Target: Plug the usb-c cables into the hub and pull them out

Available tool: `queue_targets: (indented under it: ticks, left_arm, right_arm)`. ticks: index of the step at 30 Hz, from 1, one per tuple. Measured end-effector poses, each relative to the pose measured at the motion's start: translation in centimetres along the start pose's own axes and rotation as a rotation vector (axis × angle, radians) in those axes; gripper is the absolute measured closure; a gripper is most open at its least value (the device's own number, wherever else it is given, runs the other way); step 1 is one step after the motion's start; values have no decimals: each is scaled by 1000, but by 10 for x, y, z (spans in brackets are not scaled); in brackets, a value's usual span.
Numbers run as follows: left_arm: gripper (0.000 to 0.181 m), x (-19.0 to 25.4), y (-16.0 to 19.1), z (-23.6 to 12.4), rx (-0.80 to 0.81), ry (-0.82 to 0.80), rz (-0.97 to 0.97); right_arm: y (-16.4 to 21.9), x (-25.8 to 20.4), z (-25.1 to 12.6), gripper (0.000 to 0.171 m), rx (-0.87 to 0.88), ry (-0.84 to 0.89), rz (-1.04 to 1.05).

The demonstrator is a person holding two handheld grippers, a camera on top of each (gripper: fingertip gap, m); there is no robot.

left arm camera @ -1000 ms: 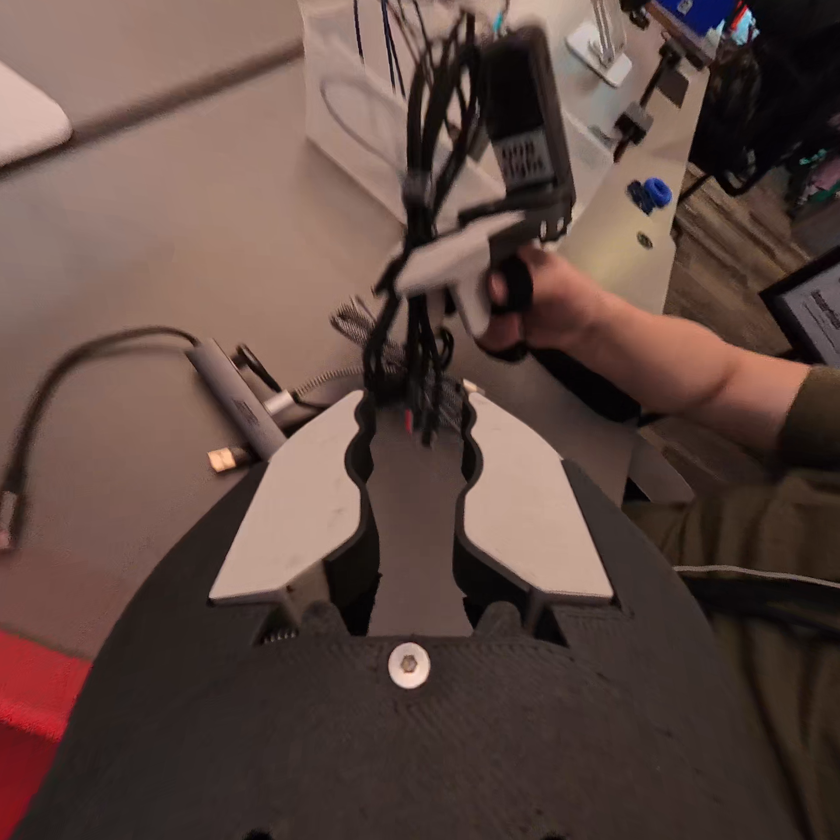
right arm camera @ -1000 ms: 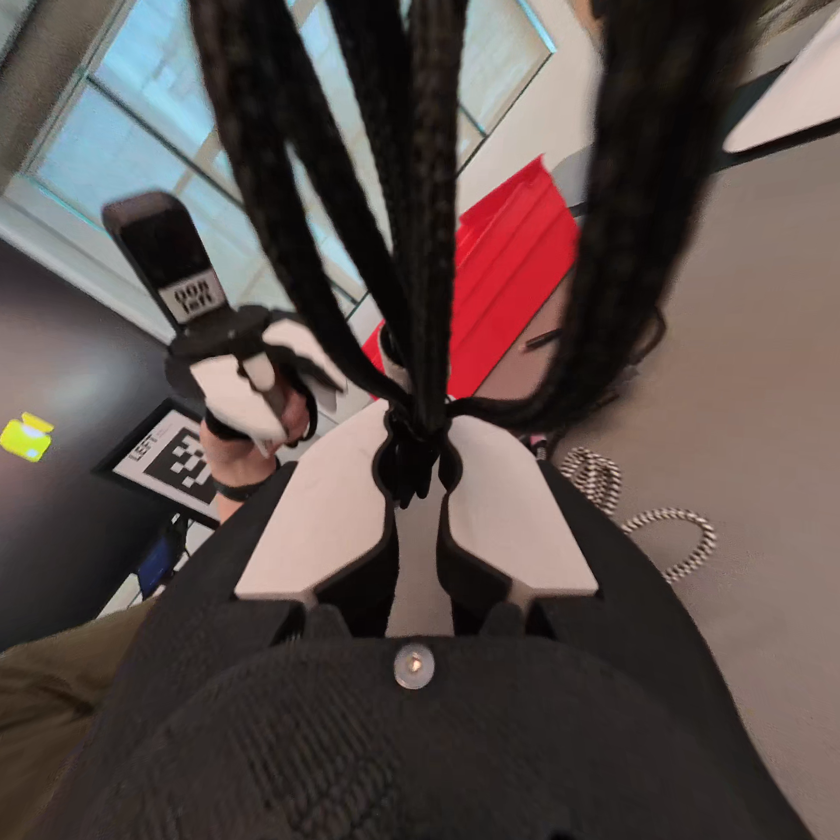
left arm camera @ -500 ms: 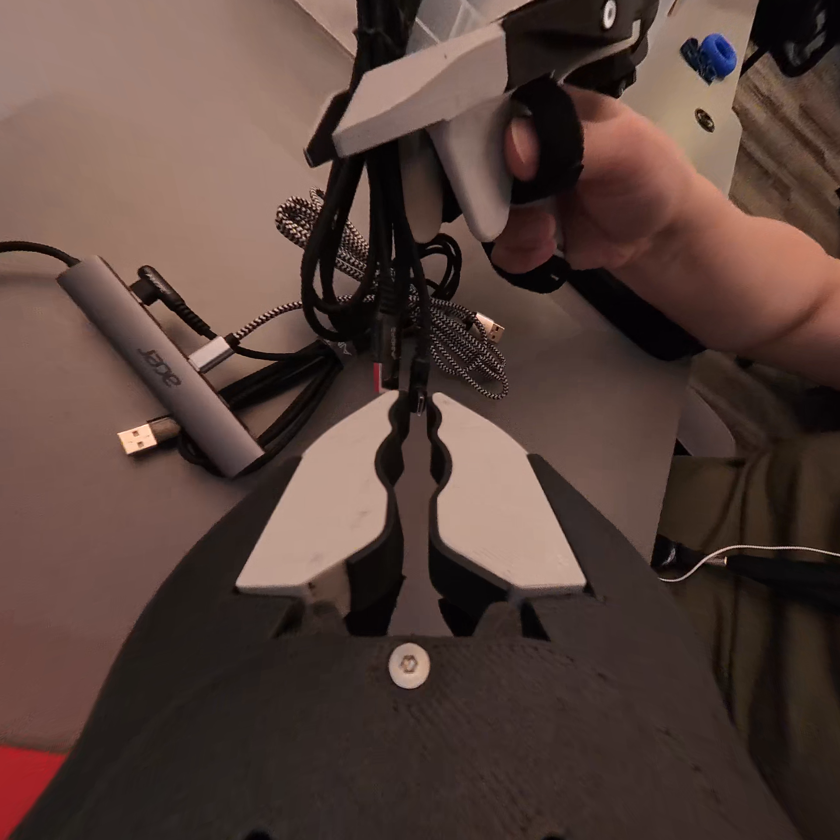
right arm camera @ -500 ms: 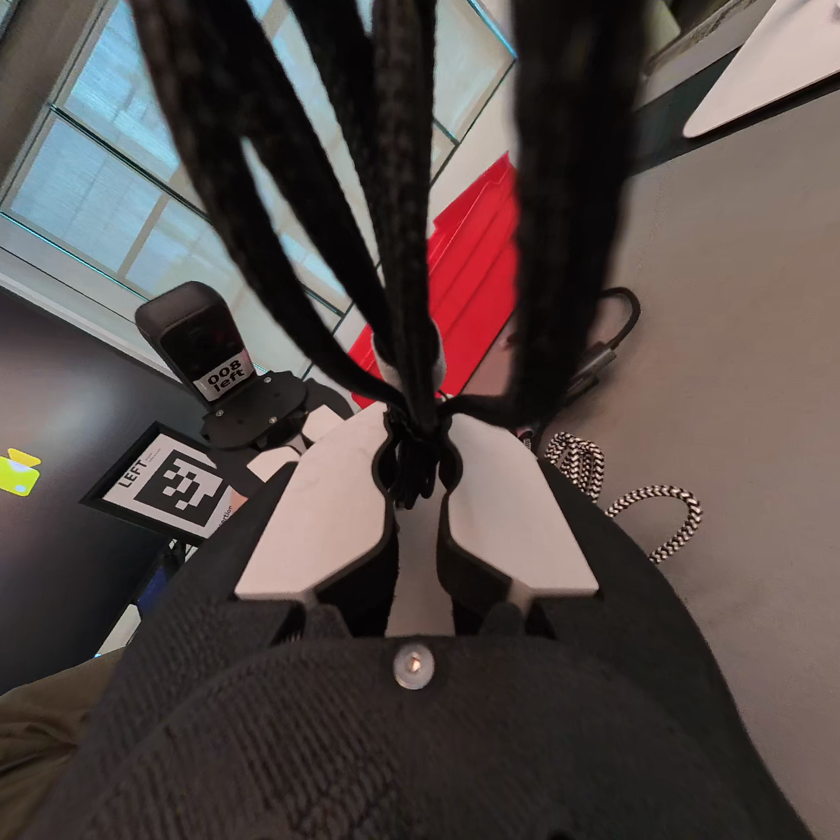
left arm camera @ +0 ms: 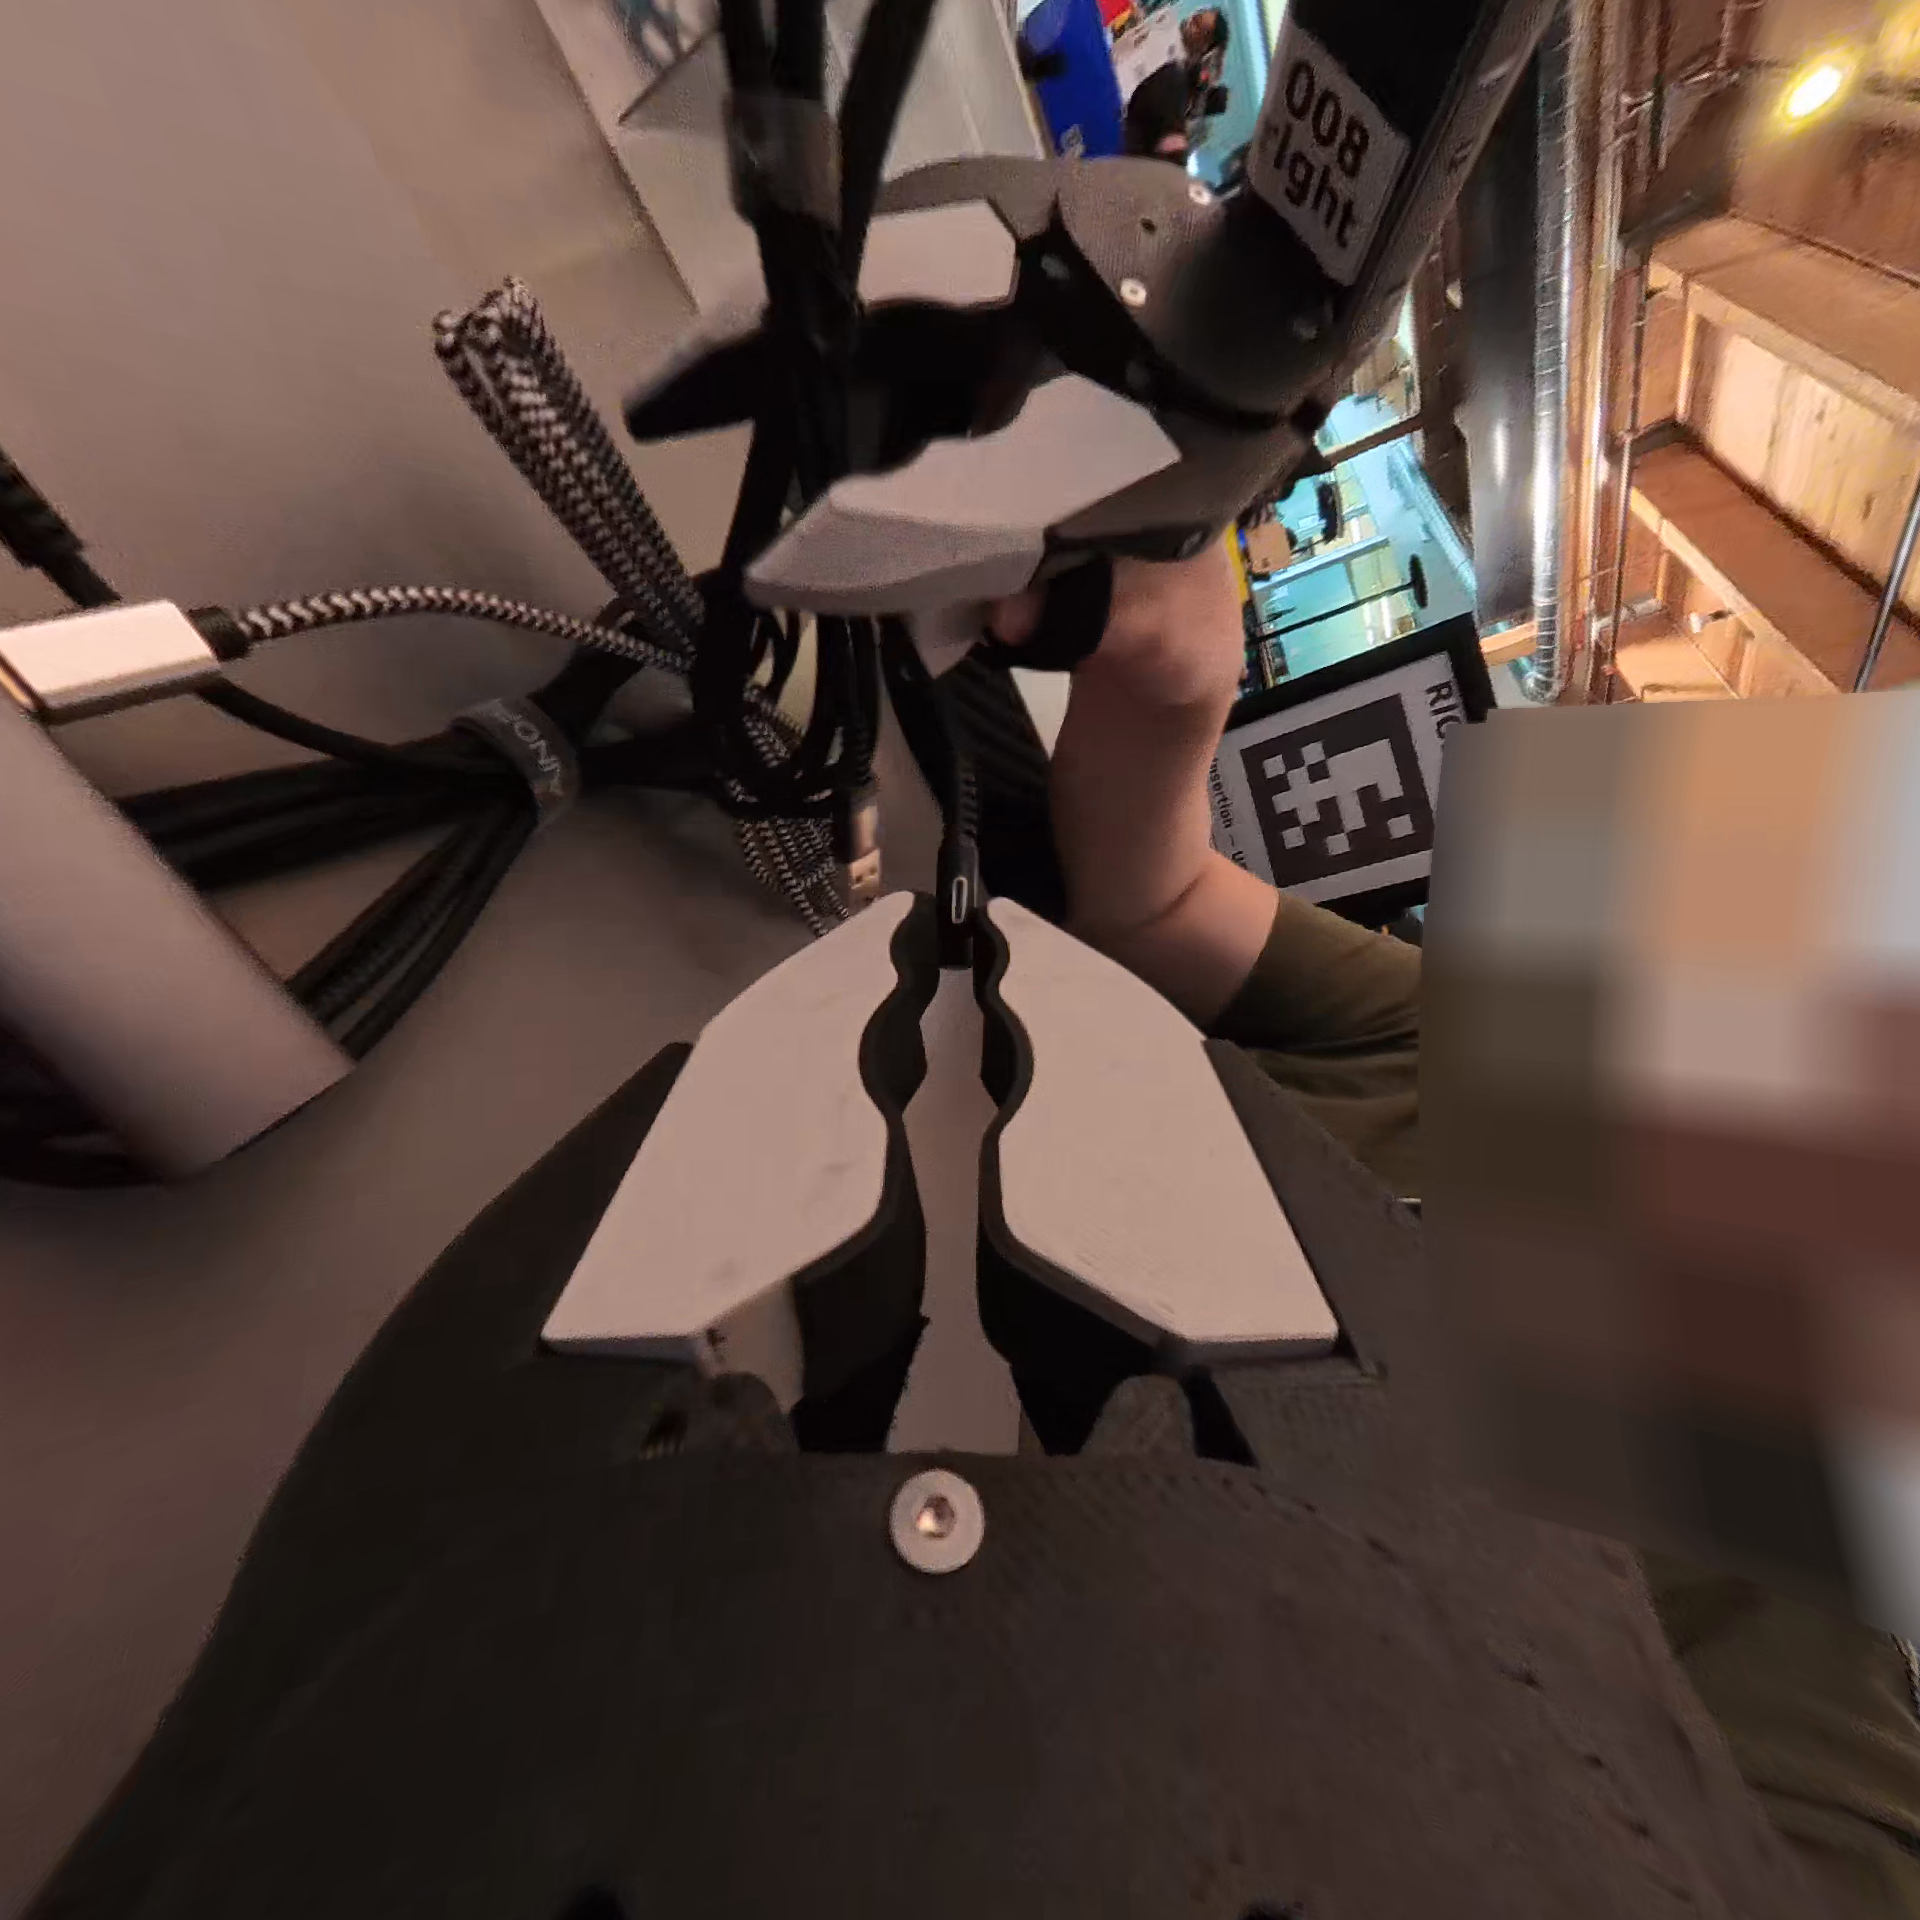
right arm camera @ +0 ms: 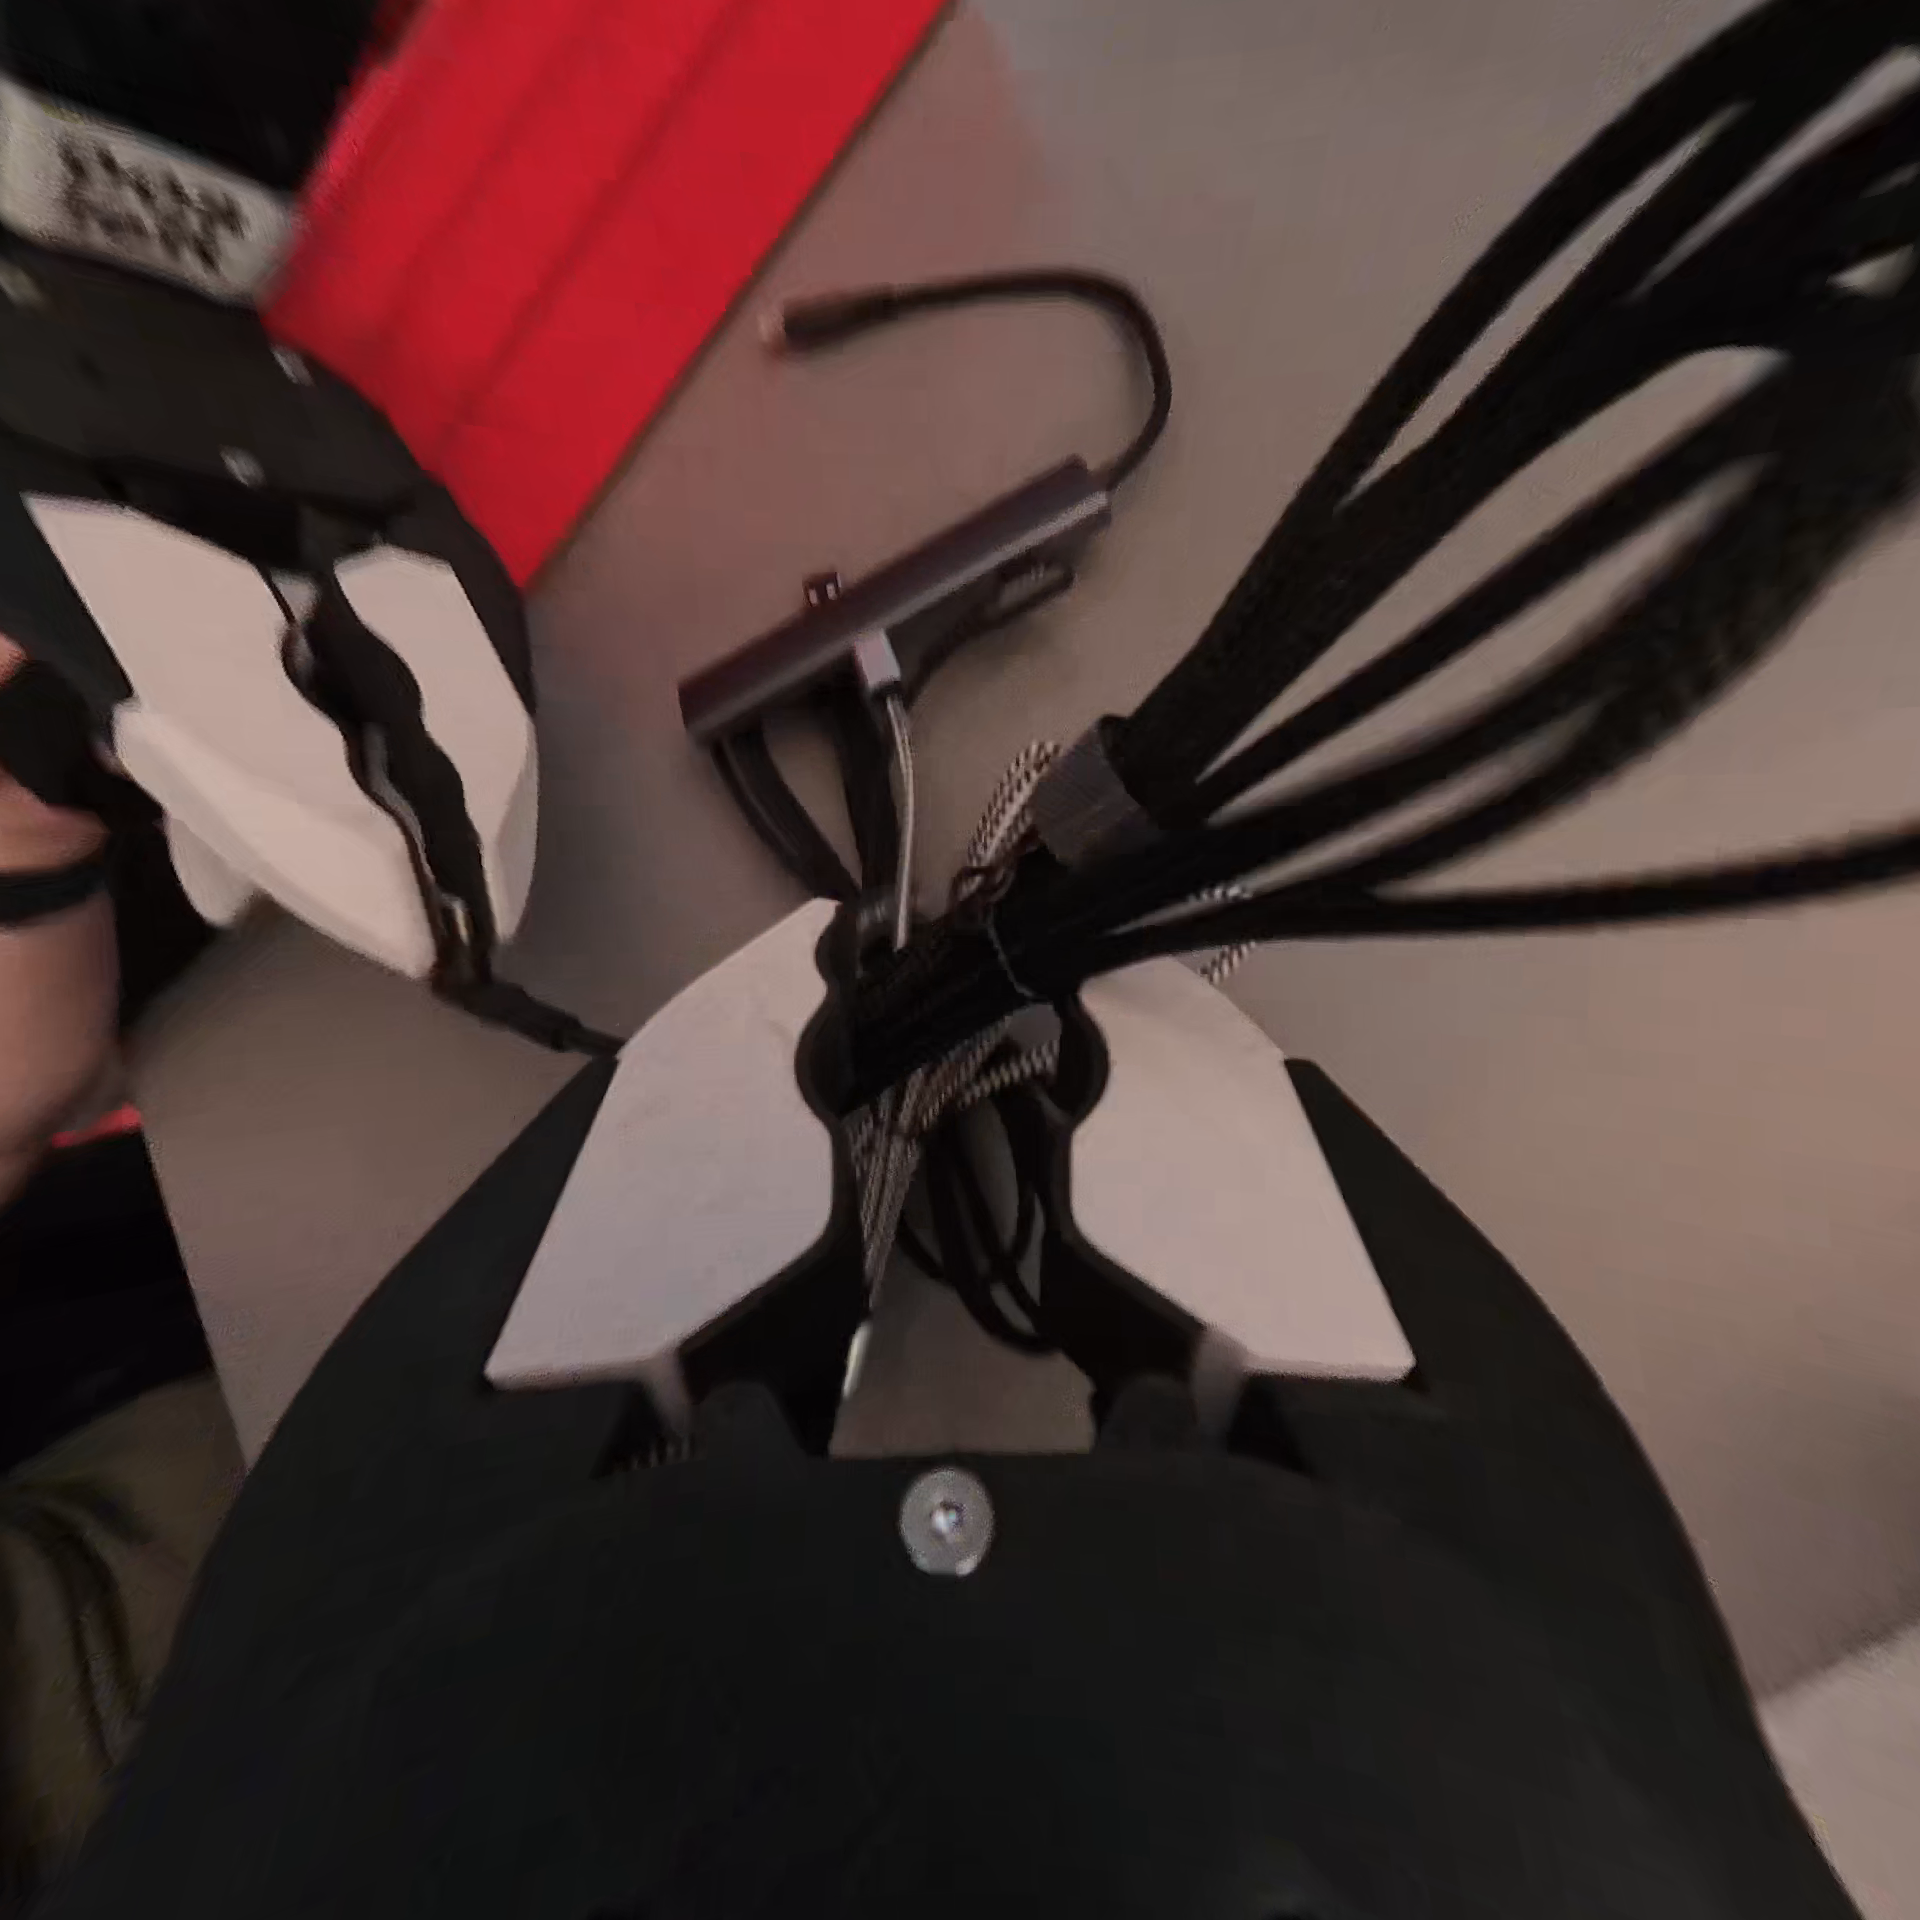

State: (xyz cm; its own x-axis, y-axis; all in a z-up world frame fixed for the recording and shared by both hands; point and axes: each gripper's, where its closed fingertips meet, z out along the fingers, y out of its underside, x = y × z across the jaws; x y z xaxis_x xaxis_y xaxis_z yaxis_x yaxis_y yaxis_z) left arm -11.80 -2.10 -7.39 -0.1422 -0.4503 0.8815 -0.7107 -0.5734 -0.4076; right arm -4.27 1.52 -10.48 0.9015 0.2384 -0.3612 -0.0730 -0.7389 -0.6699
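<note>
Left tool pinches a USB-C plug lengthwise, facing the camera; right tool clamps the cable bundle.

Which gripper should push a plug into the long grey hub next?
Probably the left. The left gripper already pinches one small black USB-C plug at its fingertips, metal end free. The right gripper is wrapped around a thick bundle of black braided cables, near the long grey metal hub.
</note>
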Motion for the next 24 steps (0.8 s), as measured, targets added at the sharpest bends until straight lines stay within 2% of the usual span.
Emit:
queue_targets:
  ticks: [4,10,15,18,20,22,24]
  left_arm:
    - [176,8,-5,-2,28,43,2]
    - [176,18,-4,5,1,49,29]
    - [176,18,-5,5,18,6,59]
    - [176,15,-6,1,52,7,37]
    - [176,16,-10,-1,89,31,14]
    - [176,15,-15,-3,129,42,-5]
    - [176,16,-20,-4,172,66,-24]
  right_arm:
    - [20,-8,-15,132,-155,46,-83]
    - [30,-13,-32,128,-238,45,-85]
    - [17,11,-43,103,-173,193,-93]
    - [2,6,-51,101,-83,163,-88]
    - [-20,-10,-57,104,49,110,-187]
    - [-44,-41,-65,104,243,73,-441]
    - [-52,-77,-72,110,459,110,-730]
